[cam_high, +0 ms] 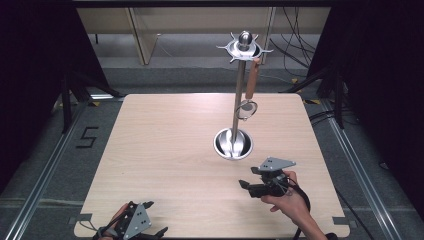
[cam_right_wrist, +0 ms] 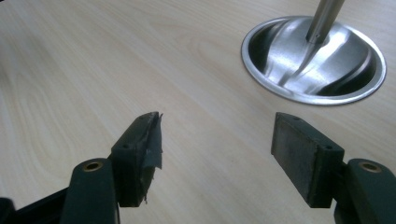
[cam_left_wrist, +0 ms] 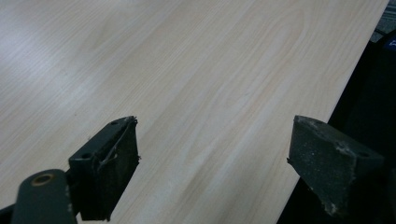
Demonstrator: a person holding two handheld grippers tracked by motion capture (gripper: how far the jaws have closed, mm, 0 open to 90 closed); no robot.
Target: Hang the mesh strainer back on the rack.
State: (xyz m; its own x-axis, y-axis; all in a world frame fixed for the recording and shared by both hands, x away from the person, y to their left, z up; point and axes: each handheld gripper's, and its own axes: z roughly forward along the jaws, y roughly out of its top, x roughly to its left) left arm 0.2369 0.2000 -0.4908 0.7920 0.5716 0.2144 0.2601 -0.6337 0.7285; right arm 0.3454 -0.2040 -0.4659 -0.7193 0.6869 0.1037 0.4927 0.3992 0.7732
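Strainer [cam_high: 247, 107] hangs on rack [cam_high: 240, 95], upper center. Right gripper [cam_right_wrist: 217, 140] and left gripper [cam_left_wrist: 215, 161] fingers open, empty; work looks done.

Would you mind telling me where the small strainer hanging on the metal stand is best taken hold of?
Grip the strainer by its brown wooden handle, which hangs nearly upright from the stand's top ring. Come from the near right, where the right gripper waits open; the pole likely blocks the left.
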